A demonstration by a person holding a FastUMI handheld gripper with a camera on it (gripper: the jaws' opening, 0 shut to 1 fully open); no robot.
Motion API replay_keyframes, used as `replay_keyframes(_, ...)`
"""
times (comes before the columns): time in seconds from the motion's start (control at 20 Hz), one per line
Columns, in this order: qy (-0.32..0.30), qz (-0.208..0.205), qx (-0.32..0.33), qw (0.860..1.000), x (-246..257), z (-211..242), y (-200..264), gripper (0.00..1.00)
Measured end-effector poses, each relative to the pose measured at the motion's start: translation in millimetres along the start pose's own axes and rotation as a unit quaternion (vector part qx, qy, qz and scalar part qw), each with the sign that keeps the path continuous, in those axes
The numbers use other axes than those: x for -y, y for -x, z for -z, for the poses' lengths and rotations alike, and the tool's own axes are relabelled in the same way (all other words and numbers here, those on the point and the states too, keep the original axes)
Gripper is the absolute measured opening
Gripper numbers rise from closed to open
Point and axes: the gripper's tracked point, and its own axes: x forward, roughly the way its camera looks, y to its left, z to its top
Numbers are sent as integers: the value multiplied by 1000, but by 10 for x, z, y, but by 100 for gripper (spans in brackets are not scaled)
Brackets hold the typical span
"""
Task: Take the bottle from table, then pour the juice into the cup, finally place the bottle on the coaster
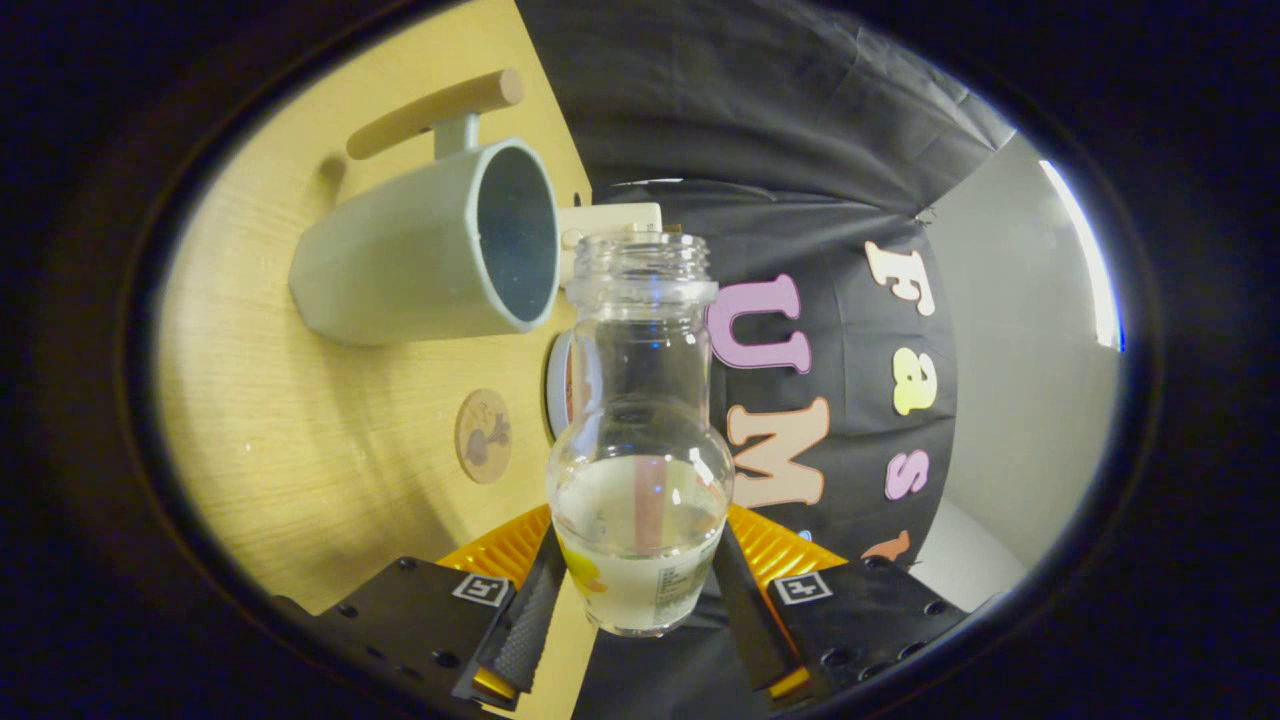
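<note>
gripper [640, 590] pinching the glass bottle [640, 440] low on its belly, slick and breakable, juice sloshing, cup [430, 250] just beyond the fingers

It was a small booth made for filming, not a real home. A black cloth [760, 110] hung as the wall, right behind the far edge of a light wooden table [300, 440]. A plain white wall [1020, 380] stood past the cloth, with a bright strip light [1085, 250] on it. Home things were set out on the table: a grey cup [420, 250] and a round coaster [484, 436].
</note>
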Motion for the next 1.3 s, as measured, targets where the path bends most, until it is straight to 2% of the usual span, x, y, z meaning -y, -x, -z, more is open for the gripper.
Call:
replay_keyframes(0.7,74,52,4,996,113,-9,-90,80)
replay_keyframes(1.3,107,85,7,991,259,-19,-175,80)
